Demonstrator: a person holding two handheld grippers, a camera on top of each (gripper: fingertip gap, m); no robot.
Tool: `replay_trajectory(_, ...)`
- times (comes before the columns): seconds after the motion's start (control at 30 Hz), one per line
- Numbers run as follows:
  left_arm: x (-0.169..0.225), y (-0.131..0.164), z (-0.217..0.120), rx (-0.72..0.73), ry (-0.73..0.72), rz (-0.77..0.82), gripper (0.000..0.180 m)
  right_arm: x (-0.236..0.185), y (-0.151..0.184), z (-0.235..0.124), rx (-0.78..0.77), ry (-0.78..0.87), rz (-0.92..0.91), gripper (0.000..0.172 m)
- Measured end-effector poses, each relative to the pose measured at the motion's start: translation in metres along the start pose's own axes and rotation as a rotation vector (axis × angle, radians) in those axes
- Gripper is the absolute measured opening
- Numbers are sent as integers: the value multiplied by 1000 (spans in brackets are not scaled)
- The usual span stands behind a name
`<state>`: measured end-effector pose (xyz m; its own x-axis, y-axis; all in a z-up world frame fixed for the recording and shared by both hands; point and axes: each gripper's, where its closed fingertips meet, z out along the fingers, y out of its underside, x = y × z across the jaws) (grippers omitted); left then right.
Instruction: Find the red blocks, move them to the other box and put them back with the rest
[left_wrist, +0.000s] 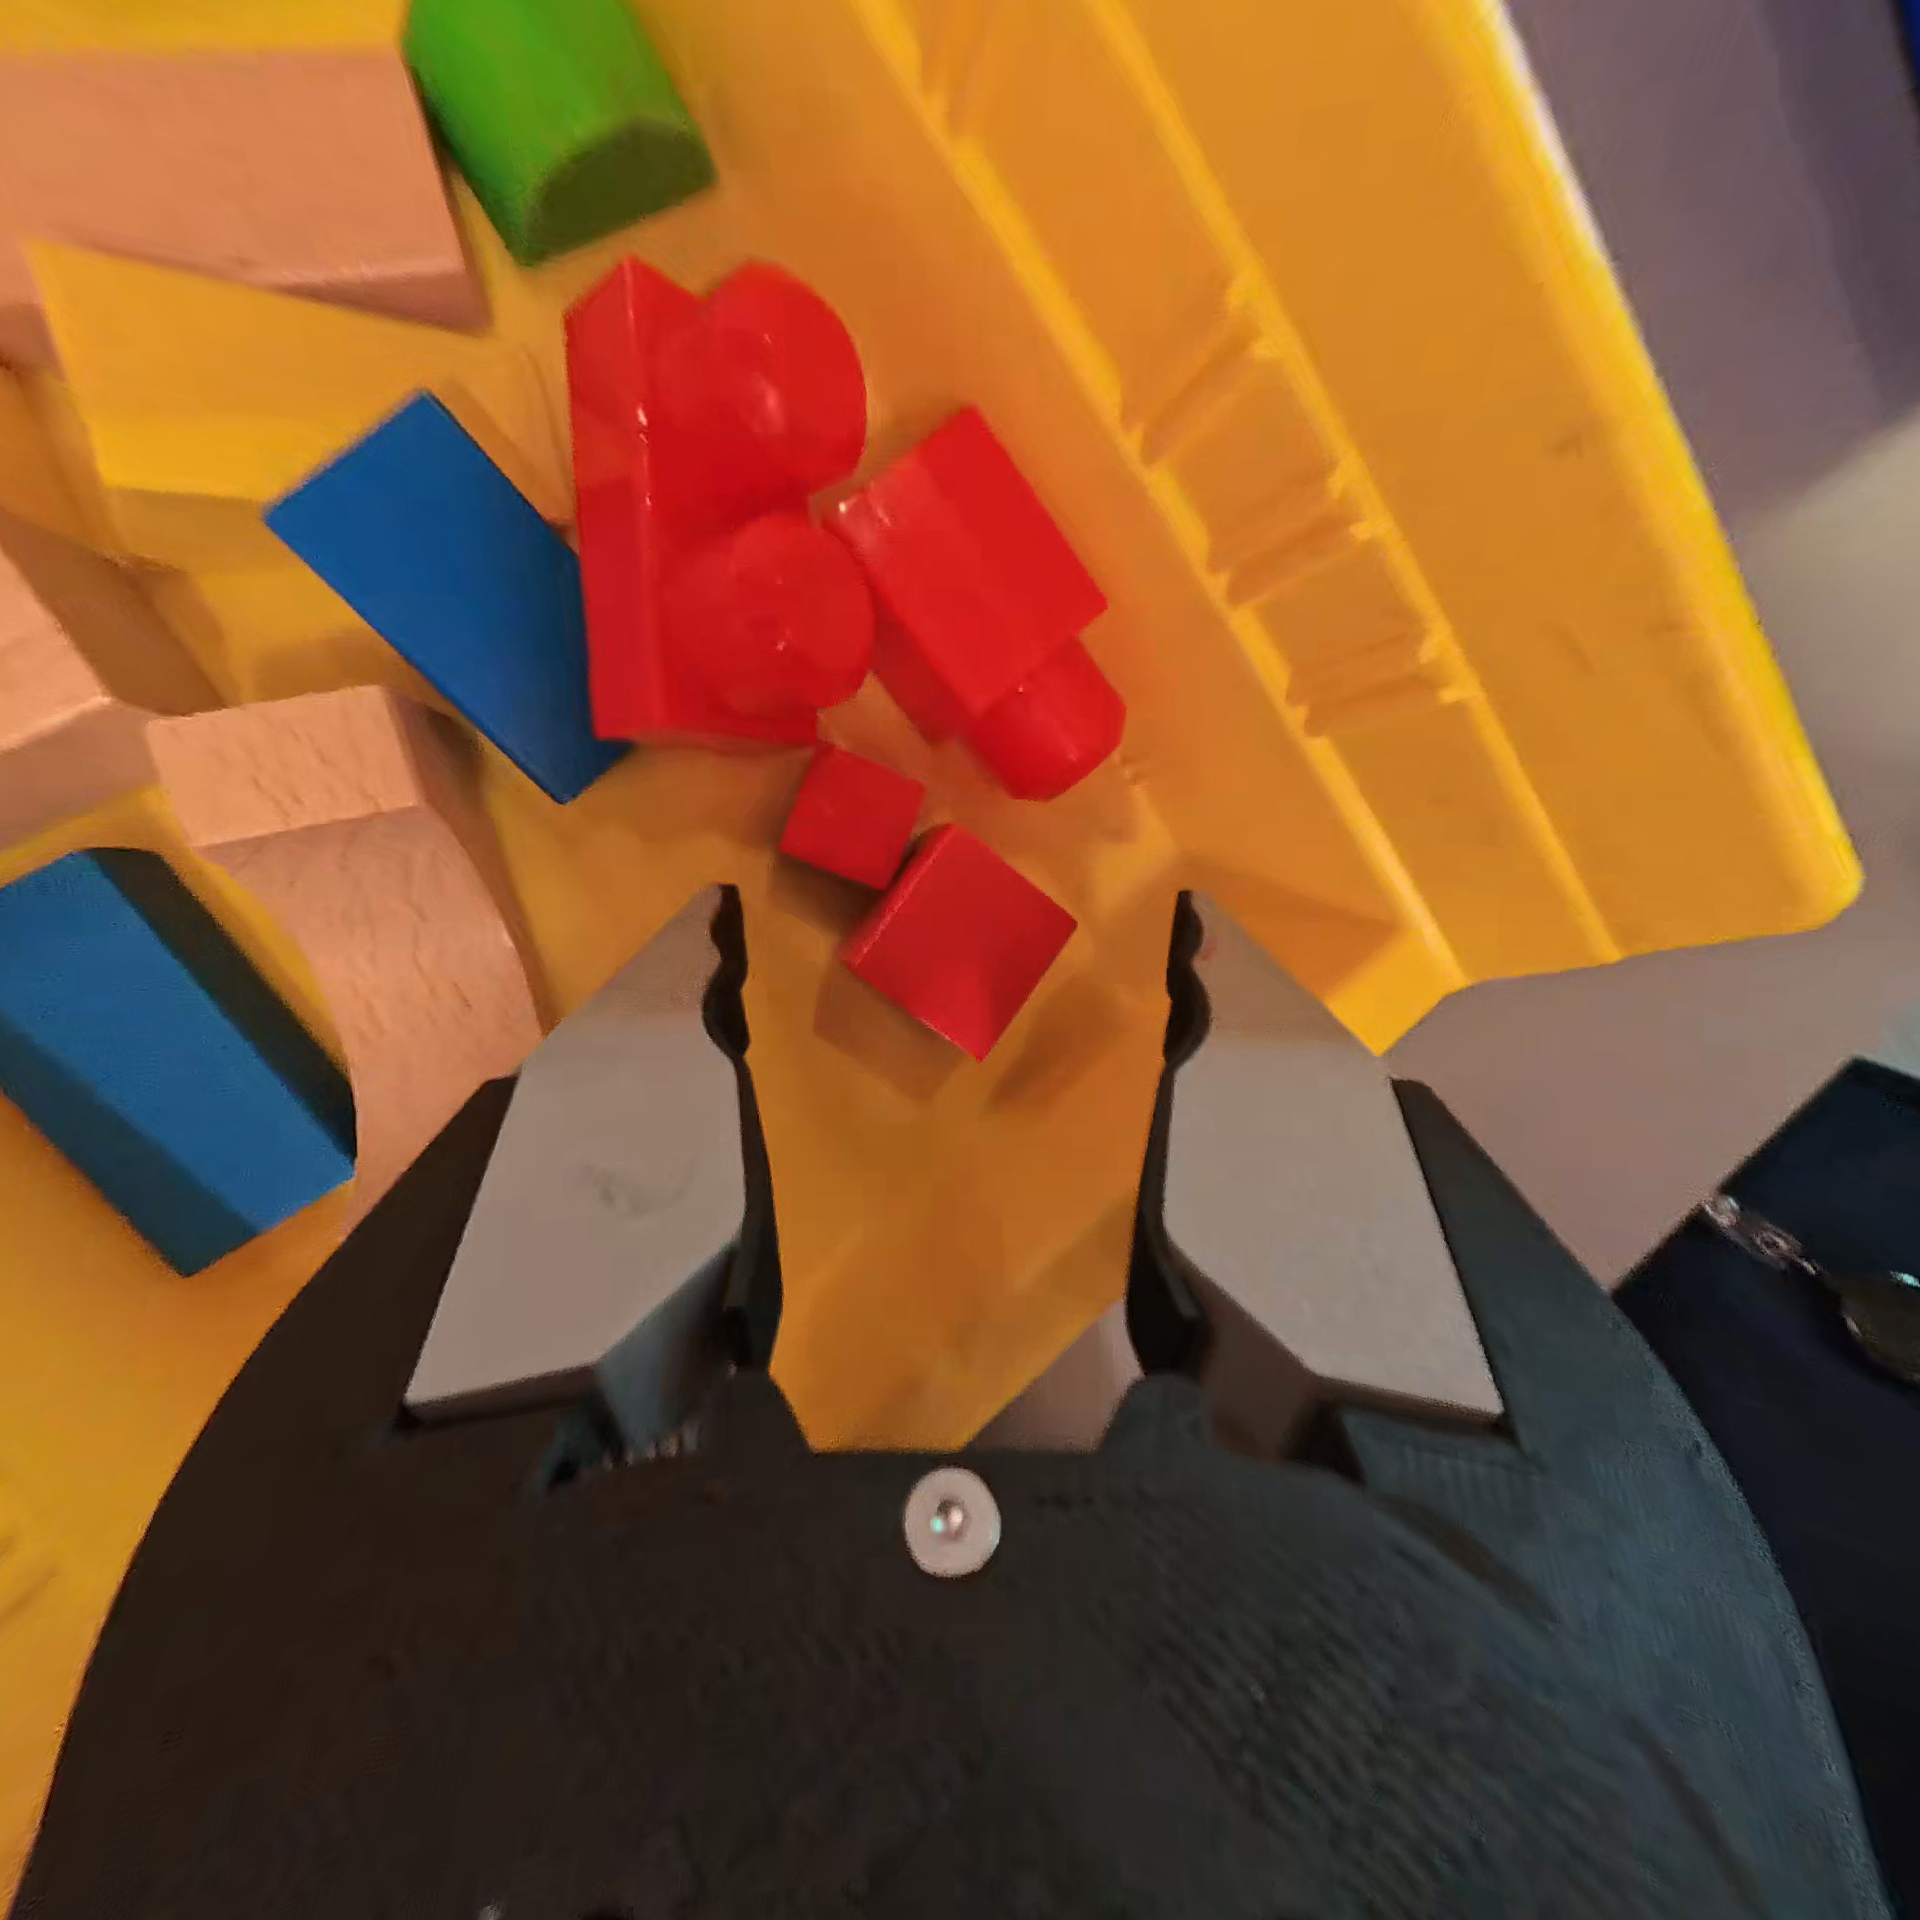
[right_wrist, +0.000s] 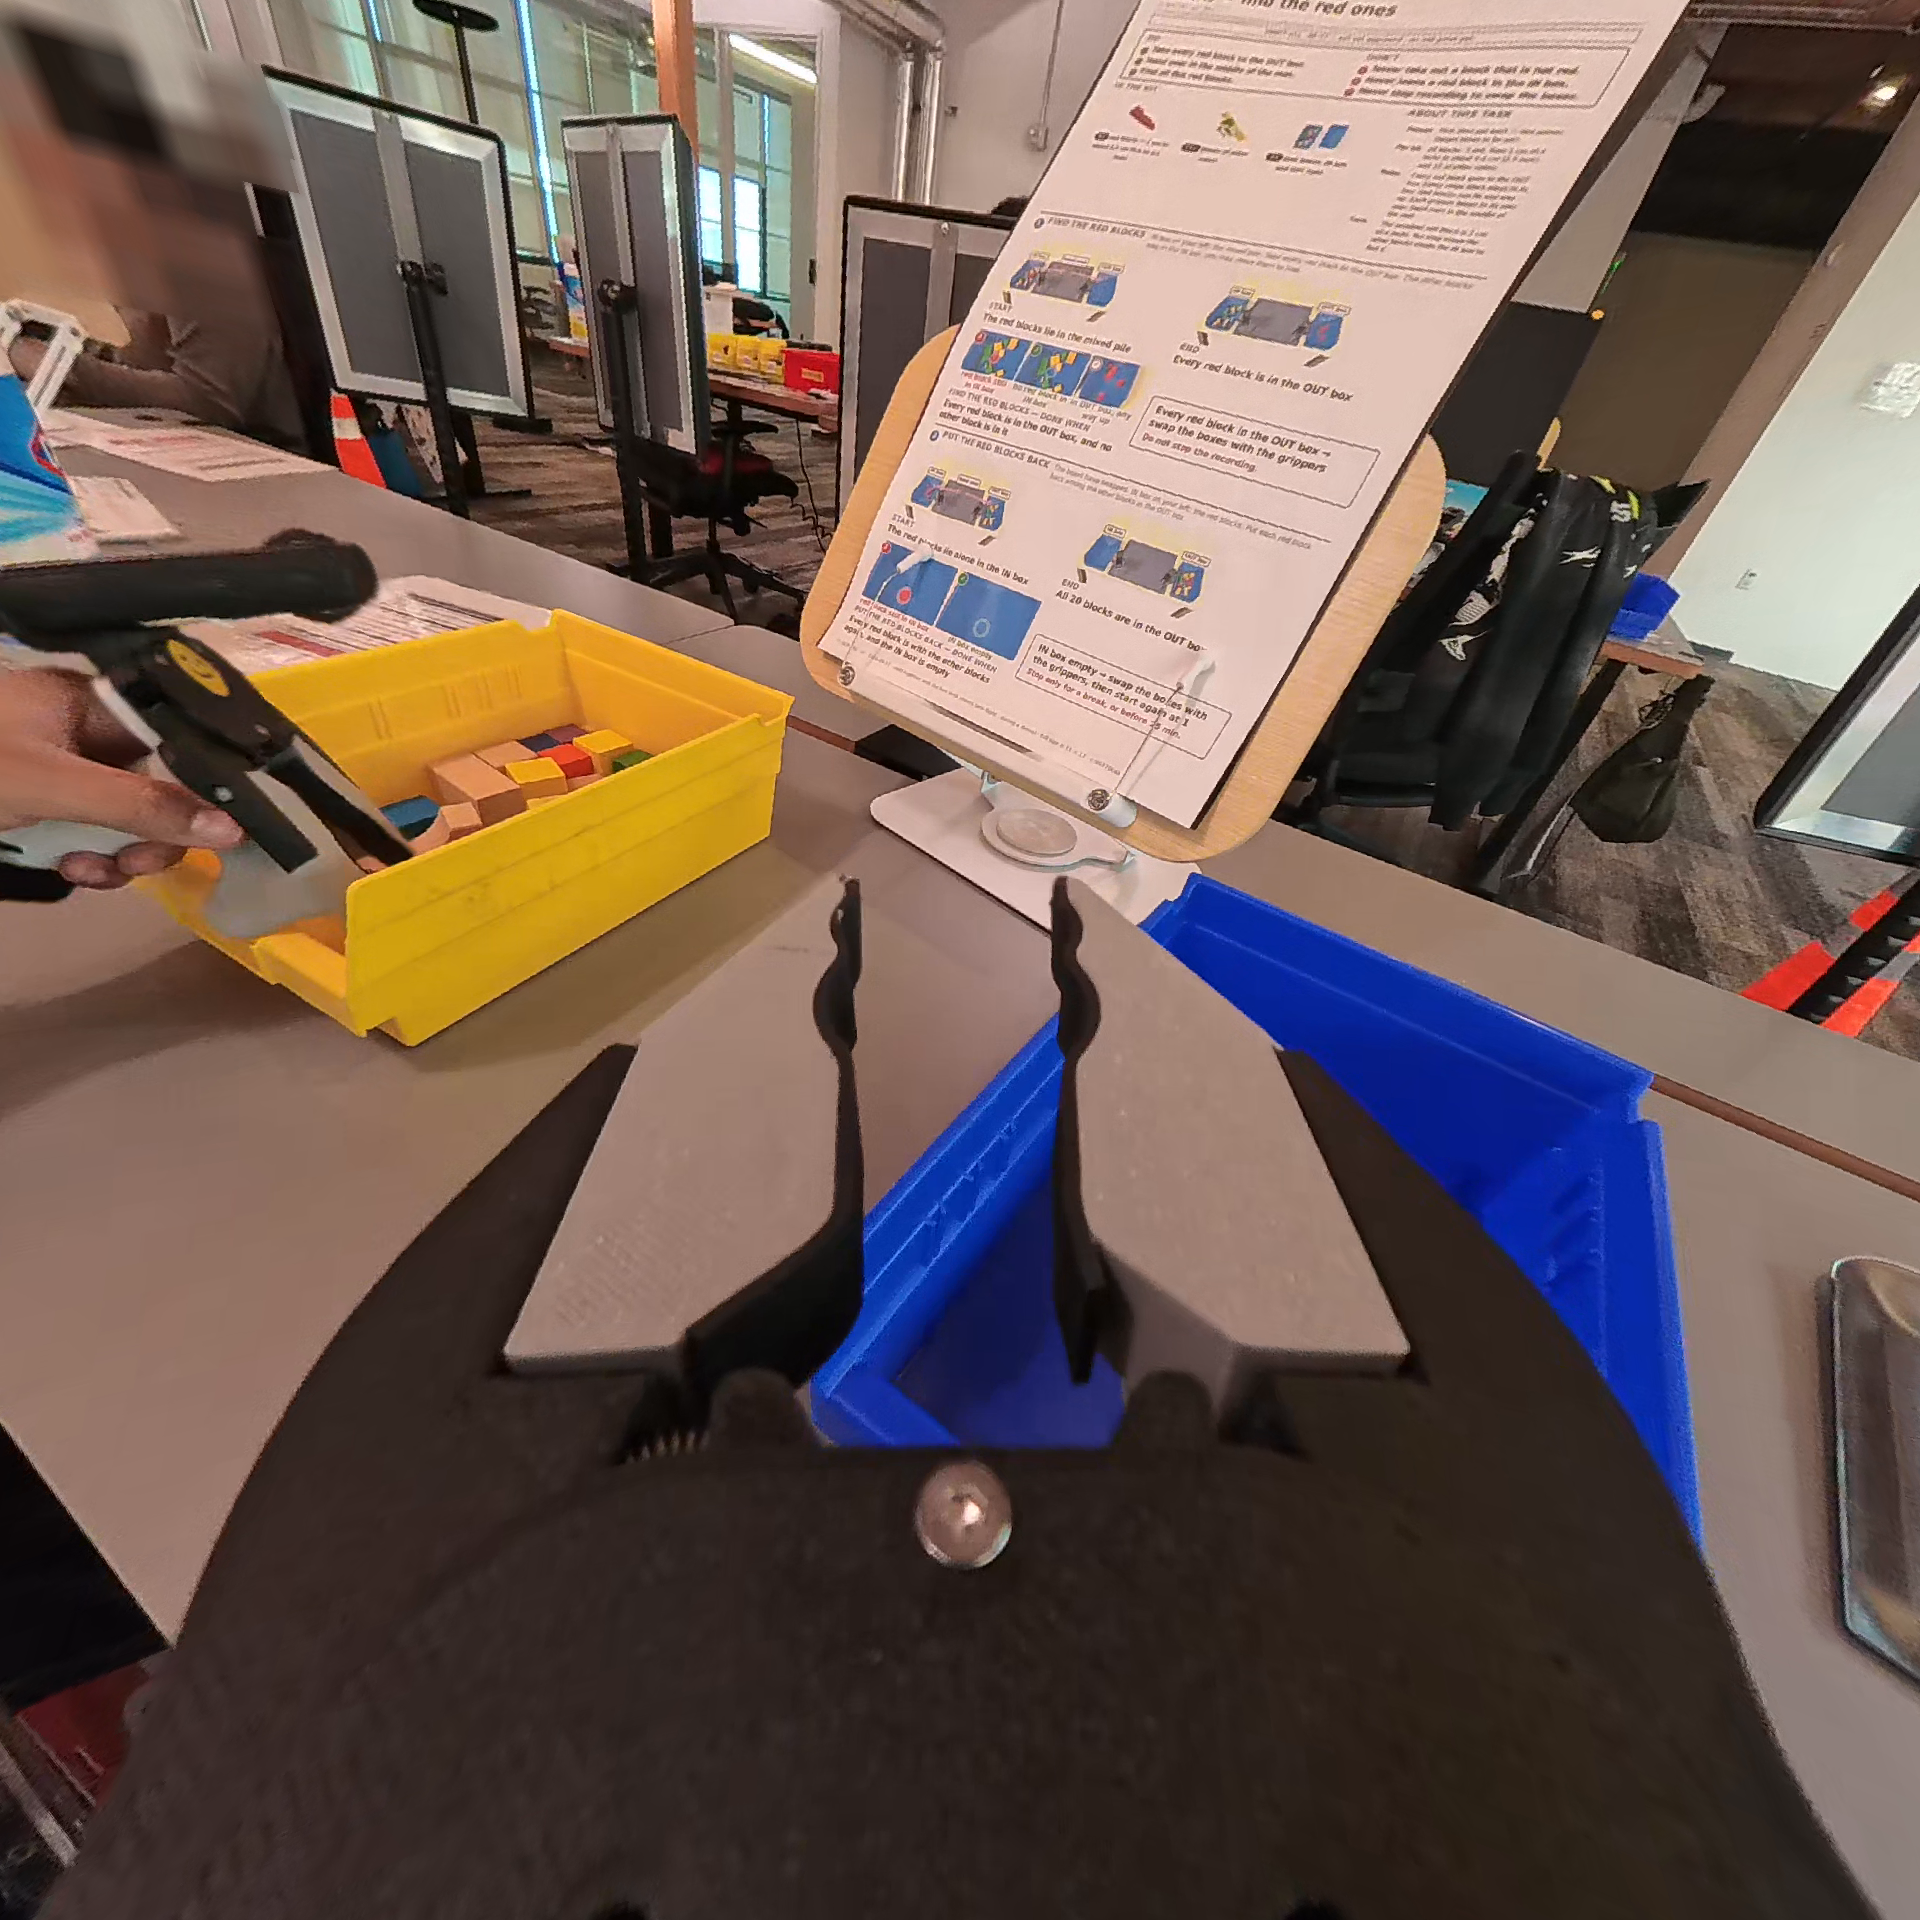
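we list 1 yellow box (left_wrist: 1351, 416) on a grey table (right_wrist: 260, 1195), at the left of the right wrist view, and 1 blue box (right_wrist: 1507, 1143) at the right, well apart from it, its inside bare where visible.

red blocks (left_wrist: 831, 582): we count about 6, clustered on the yellow box floor close to its ribbed side wall. 1 long red prism (left_wrist: 623, 520) runs its long axis up and down the left wrist view, roughly parallel to the gripper fingers. 1 red bar (left_wrist: 966, 571) slants from upper left to lower right, with 1 red cylinder (left_wrist: 1049, 727) at its lower end. 2 small red cubes (left_wrist: 956, 925) sit corner-on, the nearer just ahead of the fingertips and touching neither pad.

other stock in the yellow box: 2 blue blocks (left_wrist: 436, 582), 1 green block (left_wrist: 561, 135), several plain wooden blocks (left_wrist: 291, 769).

left gripper (left_wrist: 956, 935): jaws spread wide above the box floor, gripping nothing. a hand (right_wrist: 94, 790) holds it.

right gripper (right_wrist: 951, 935): jaws partly apart, nothing between them, above the near end of the blue box.

room: 1 instruction sheet on a wooden stand (right_wrist: 1195, 416) behind the boxes; partition panels (right_wrist: 405, 249), windows and a patterned carpet beyond.
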<state>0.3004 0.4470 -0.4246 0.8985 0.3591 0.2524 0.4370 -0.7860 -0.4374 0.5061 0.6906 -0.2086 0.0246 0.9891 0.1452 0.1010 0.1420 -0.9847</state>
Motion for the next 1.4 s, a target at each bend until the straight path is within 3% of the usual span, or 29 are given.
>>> replay_trajectory(0.23,3,8,1,-175,12,55,47,-2,-4,-3,10,6,-20,30)
replay_trajectory(0.53,2,6,3,-235,38,113,38,-2,-5,-6,8,18,-37,29)
replay_trajectory(0.63,-8,6,-4,-235,-70,174,35,-3,-5,-6,6,15,-40,29)
replay_trajectory(0.83,14,-30,-44,60,-302,443,34,-20,-3,-1,13,-114,43,28)
replay_trajectory(1.0,64,-66,-82,430,-567,834,34,-73,7,14,-26,-372,144,33)
replay_trajectory(1.17,135,-63,-89,575,-615,1077,35,-141,13,20,-69,-648,231,39)
replay_trajectory(1.4,217,-55,-79,701,-548,1194,35,-176,24,35,-92,-677,230,45)
